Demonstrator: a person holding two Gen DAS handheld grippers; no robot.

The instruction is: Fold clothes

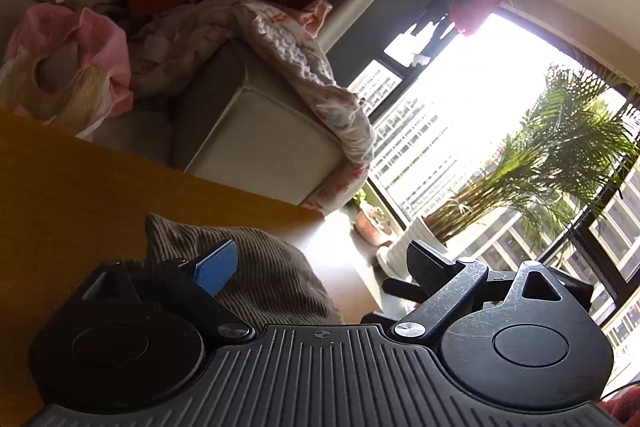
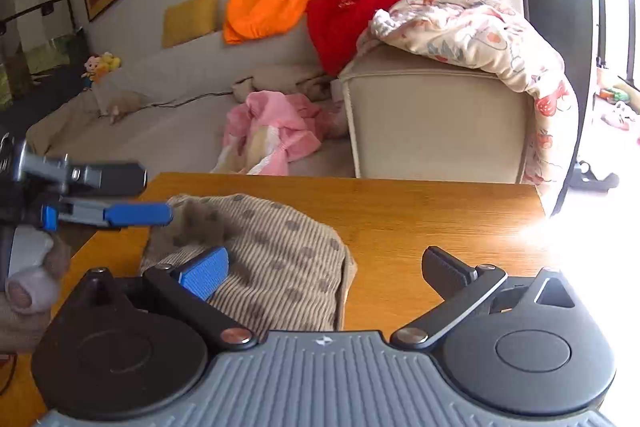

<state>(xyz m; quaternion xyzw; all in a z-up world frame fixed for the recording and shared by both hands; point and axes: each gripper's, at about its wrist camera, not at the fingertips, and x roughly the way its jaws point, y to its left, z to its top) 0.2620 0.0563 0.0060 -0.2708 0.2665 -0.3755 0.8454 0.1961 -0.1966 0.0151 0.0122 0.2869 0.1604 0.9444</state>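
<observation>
my right tongs [image 2: 324, 267] gape wide, gripping nothing, low over the brown corduroy garment [image 2: 276, 259] bunched on the wooden desk [image 2: 420, 223]. my left tongs [image 1: 324, 263] spread just as wide; they reach in from nine o'clock, blue finger pad [image 2: 138, 214] at the cloth's edge. a beige sofa [image 2: 432, 115] sits at twelve o'clock.

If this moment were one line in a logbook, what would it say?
task: fold clothes | brown corduroy garment on wooden table | left claw open | right claw open | nothing gripped
</observation>
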